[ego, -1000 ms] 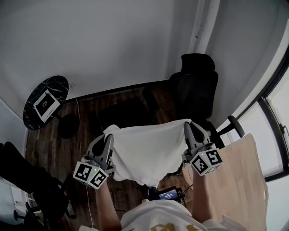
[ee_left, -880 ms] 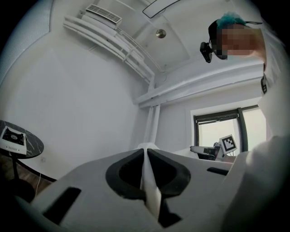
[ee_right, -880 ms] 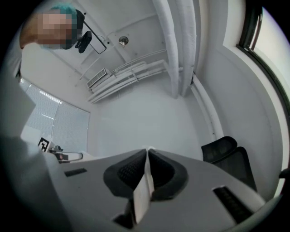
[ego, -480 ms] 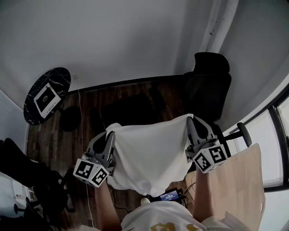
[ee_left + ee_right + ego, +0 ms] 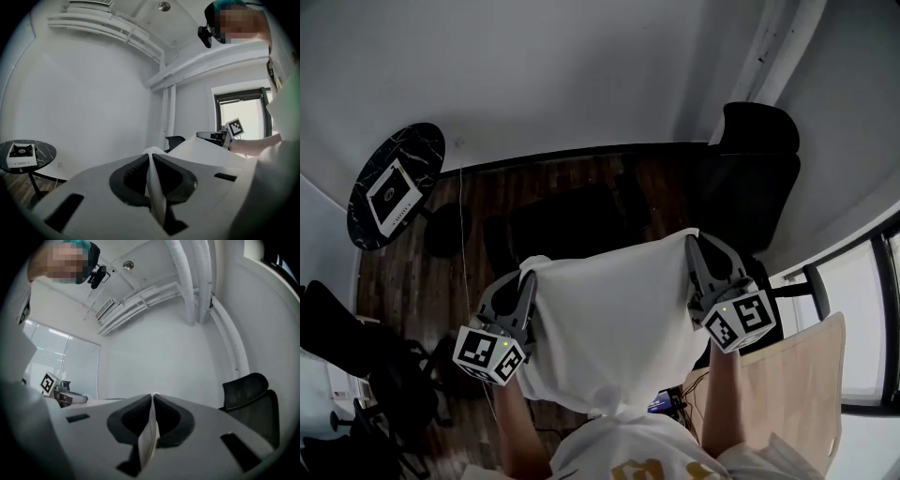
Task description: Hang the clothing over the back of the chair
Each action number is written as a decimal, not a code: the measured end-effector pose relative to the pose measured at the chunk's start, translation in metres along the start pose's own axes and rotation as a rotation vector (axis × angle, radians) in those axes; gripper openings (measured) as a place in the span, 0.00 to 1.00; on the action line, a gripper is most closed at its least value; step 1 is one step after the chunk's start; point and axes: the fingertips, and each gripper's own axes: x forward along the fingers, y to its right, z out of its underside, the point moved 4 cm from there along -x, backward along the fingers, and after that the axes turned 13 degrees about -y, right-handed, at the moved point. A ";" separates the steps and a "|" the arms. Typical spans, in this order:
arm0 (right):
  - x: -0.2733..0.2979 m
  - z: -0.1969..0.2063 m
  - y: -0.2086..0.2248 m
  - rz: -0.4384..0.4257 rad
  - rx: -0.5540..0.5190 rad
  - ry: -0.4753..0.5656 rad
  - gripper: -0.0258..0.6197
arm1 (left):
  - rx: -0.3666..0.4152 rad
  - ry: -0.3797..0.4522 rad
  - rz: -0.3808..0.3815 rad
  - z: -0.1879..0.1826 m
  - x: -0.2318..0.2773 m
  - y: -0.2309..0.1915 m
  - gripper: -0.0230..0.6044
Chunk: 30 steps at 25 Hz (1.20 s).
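- The left gripper [image 5: 527,281] pinches one top corner of the white clothing [image 5: 614,328], its jaws pressed on the fabric.
- The right gripper [image 5: 694,246] pinches the other corner.
- The clothing hangs spread between them, with the black chair [image 5: 757,183] toward two o'clock in the head view.

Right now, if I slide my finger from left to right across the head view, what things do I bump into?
round black table → left gripper → white clothing → right gripper
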 end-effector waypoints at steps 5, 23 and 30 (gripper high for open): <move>0.024 0.014 0.012 -0.035 0.001 -0.034 0.07 | 0.013 -0.057 -0.029 0.010 0.017 -0.010 0.09; 0.085 0.077 0.021 -0.044 -0.156 -0.260 0.07 | 0.090 -0.304 -0.059 0.068 0.068 -0.032 0.09; 0.096 0.107 0.017 -0.009 -0.338 -0.378 0.07 | 0.210 -0.473 -0.071 0.099 0.091 -0.030 0.08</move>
